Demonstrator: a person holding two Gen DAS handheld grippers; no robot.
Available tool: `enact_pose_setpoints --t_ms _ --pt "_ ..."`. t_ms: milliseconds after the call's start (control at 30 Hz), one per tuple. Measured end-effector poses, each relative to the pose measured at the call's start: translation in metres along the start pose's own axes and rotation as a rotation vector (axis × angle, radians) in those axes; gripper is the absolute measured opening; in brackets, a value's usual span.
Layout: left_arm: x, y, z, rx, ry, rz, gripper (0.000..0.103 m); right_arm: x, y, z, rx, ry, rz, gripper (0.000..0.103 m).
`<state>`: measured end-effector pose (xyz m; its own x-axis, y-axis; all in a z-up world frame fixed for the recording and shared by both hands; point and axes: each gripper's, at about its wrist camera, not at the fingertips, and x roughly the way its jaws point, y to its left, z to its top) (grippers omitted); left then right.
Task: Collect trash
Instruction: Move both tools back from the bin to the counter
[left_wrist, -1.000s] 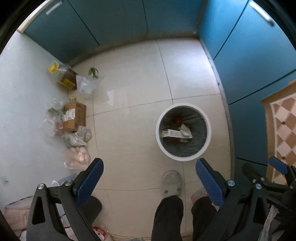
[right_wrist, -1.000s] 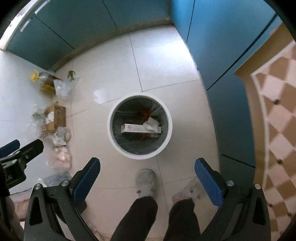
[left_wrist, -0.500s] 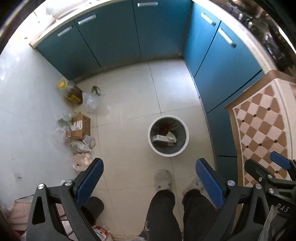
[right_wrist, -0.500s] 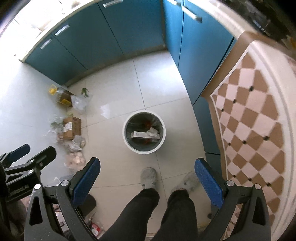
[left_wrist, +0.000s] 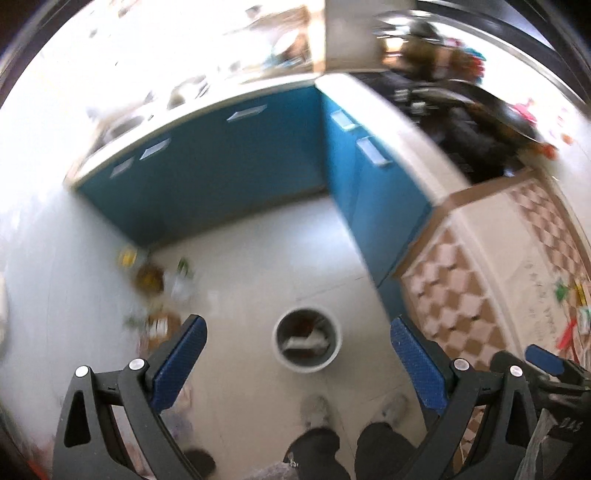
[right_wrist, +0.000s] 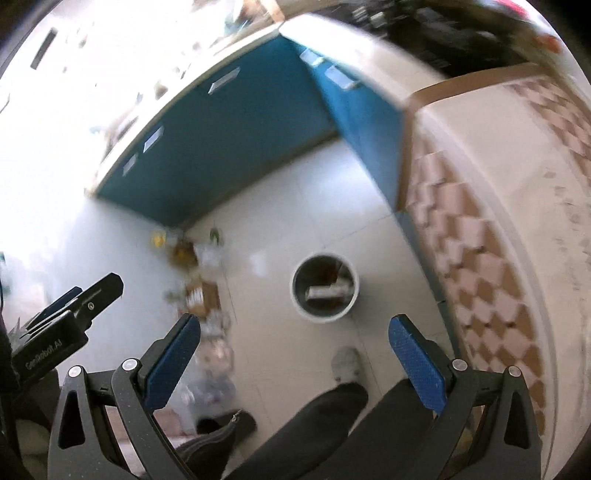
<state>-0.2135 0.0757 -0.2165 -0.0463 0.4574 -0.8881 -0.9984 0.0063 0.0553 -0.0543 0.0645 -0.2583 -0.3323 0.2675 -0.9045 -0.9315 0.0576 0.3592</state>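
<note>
A round white trash bin (left_wrist: 307, 341) stands on the tiled floor far below, with a white box and red scraps inside; it also shows in the right wrist view (right_wrist: 325, 290). My left gripper (left_wrist: 297, 356) is open and empty, high above the bin. My right gripper (right_wrist: 293, 350) is open and empty, also high above the floor. Loose trash (left_wrist: 570, 314) lies on the checkered counter (left_wrist: 480, 295) at the far right. Both views are blurred.
Bags, a cardboard box (left_wrist: 162, 325) and a bottle (left_wrist: 147, 275) lie along the left wall; they also show in the right wrist view (right_wrist: 201, 295). Blue cabinets (left_wrist: 229, 177) close the back and right. The person's feet (left_wrist: 314, 410) stand near the bin.
Both grippers have risen well away from the bin, which now looks much smaller. The countertops and the checkered counter have come into view. Both grippers stay open.
</note>
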Motion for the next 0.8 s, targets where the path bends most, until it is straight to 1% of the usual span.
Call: enact_pose_setpoints --t_ms 33,67,100,133,200,233,300,333,400,433,467,500,567,600,633,667,733,800 --pt "-0.004 -0.022 0.007 0.036 -0.007 -0.023 0.102 -0.012 -0.014 0.003 0.024 -0.022 -0.006 0.103" --pt "-0.007 -0.057 0.014 0.09 -0.016 -0.054 0.102 -0.03 -0.036 0.005 0.064 -0.05 -0.016 0.103" --pt "-0.008 -0.082 0.02 0.133 -0.022 -0.067 0.102 -0.05 -0.063 0.007 0.12 -0.082 -0.032 0.103" --pt "-0.01 -0.105 0.024 0.173 -0.026 -0.079 0.102 -0.062 -0.081 0.006 0.155 -0.102 -0.041 0.103" --pt "-0.008 -0.168 0.03 0.264 -0.011 -0.121 0.102 -0.095 -0.134 0.0 0.255 -0.161 -0.08 0.103" --pt "-0.005 -0.204 0.033 0.309 0.007 -0.156 0.102 -0.112 -0.165 -0.006 0.314 -0.189 -0.113 0.103" --pt "-0.001 -0.259 0.037 0.374 0.039 -0.207 0.102 -0.144 -0.234 -0.024 0.456 -0.233 -0.182 0.103" --pt "0.002 -0.288 0.037 0.403 0.058 -0.23 0.102 -0.153 -0.258 -0.03 0.504 -0.244 -0.206 0.103" --pt "0.013 -0.351 0.035 0.472 0.092 -0.263 0.102 -0.179 -0.328 -0.057 0.657 -0.258 -0.284 0.103" --pt "0.016 -0.374 0.033 0.499 0.105 -0.27 0.102 -0.188 -0.358 -0.067 0.712 -0.249 -0.314 0.103" --pt "0.025 -0.407 0.029 0.539 0.119 -0.275 0.102 -0.193 -0.383 -0.075 0.753 -0.239 -0.338 0.103" --pt "0.03 -0.431 0.026 0.567 0.123 -0.27 0.102 -0.198 -0.405 -0.083 0.785 -0.23 -0.358 0.103" --pt "0.042 -0.475 0.02 0.623 0.131 -0.248 0.102 -0.204 -0.453 -0.098 0.807 -0.17 -0.396 0.103" --pt "0.047 -0.492 0.016 0.646 0.13 -0.235 0.102 -0.204 -0.475 -0.102 0.798 -0.127 -0.423 0.103" --pt "0.054 -0.509 0.011 0.672 0.126 -0.215 0.102 -0.201 -0.485 -0.103 0.776 -0.1 -0.436 0.103" --pt "0.059 -0.52 0.008 0.686 0.124 -0.201 0.102 -0.196 -0.499 -0.101 0.729 -0.049 -0.458 0.103" --pt "0.069 -0.534 0.002 0.705 0.131 -0.178 0.102 -0.18 -0.52 -0.095 0.637 0.051 -0.499 0.103" --pt "0.078 -0.542 -0.002 0.712 0.144 -0.163 0.102 -0.161 -0.535 -0.087 0.552 0.123 -0.519 0.103"
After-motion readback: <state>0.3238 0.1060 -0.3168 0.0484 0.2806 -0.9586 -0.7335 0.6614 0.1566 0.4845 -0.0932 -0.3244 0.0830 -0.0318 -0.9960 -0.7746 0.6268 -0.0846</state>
